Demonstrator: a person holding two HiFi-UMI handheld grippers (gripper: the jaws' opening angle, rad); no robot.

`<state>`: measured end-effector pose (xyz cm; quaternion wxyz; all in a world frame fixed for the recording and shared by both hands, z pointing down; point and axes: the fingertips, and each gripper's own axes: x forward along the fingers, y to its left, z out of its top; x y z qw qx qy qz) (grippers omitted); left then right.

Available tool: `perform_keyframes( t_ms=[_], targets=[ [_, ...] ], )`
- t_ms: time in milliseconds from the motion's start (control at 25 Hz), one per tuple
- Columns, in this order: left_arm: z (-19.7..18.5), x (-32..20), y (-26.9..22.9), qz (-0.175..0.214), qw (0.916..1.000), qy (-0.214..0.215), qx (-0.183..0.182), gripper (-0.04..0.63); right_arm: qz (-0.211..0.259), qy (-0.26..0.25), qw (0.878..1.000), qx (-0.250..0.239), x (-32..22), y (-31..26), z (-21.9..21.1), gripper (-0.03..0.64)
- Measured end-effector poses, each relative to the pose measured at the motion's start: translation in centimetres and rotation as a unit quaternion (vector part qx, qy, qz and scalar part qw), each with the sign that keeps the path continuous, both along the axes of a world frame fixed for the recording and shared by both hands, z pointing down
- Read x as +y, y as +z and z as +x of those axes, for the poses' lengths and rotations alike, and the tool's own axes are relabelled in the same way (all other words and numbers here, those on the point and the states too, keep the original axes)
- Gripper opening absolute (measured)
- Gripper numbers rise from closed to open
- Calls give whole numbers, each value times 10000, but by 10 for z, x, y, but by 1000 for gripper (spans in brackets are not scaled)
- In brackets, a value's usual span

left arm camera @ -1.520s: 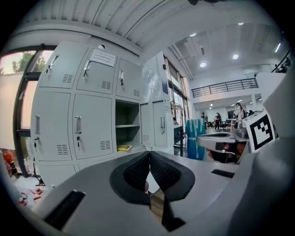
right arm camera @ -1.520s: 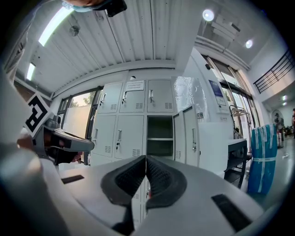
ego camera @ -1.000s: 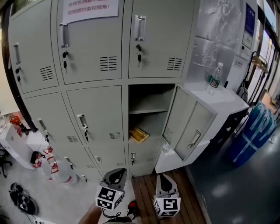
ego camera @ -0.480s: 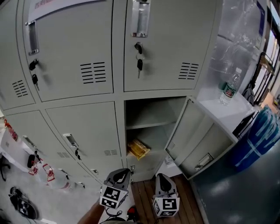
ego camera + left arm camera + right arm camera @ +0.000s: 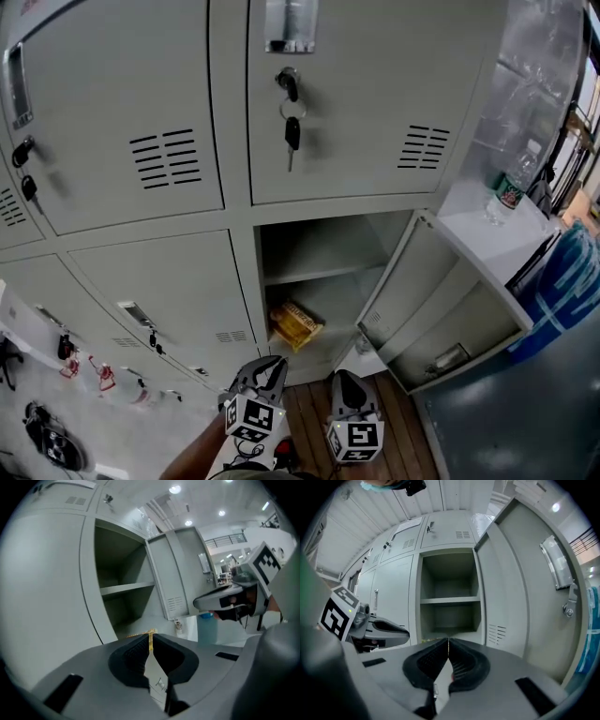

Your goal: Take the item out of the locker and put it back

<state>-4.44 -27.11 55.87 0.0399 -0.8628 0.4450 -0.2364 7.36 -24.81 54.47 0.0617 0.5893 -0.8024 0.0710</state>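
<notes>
The open locker point(image 5: 323, 272) has one shelf, and its door point(image 5: 441, 305) swings out to the right. A yellow packet point(image 5: 295, 323) lies on the locker floor at the left front. My left gripper point(image 5: 269, 368) is shut and empty, below and just in front of the packet. In the left gripper view a sliver of the yellow packet point(image 5: 139, 633) shows past the closed tips of the left gripper point(image 5: 150, 633). My right gripper point(image 5: 345, 382) is beside it, also shut with nothing in it. In the right gripper view the right gripper point(image 5: 448, 640) faces the locker shelf point(image 5: 450, 600).
Closed locker doors surround the open one; keys point(image 5: 292, 131) hang from the door above. A water bottle point(image 5: 507, 192) stands on a white cabinet at the right, with a blue bag point(image 5: 562, 286) beyond. Wooden slats point(image 5: 305, 412) lie underfoot. Small items point(image 5: 52, 436) sit at the lower left.
The view has closed in on the lockers. Both grippers have moved forward toward the open locker, and the left one has rolled a little. Both stay shut.
</notes>
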Motion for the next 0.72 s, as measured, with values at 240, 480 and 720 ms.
perform_keyframes(
  t_ms=[240, 480, 720],
  targets=[
    [23, -13, 19, 368, 9919, 376, -1153, 129, -98, 116, 9999, -7, -4, 6, 8, 18],
    [33, -26, 47, 171, 9838, 533, -1701, 225, -164, 224, 9996, -19, -5, 11, 17, 18],
    [31, -41, 70, 396, 9648, 521, -2546, 264, -252, 291, 9993, -42, -6, 19, 20, 18]
  ],
)
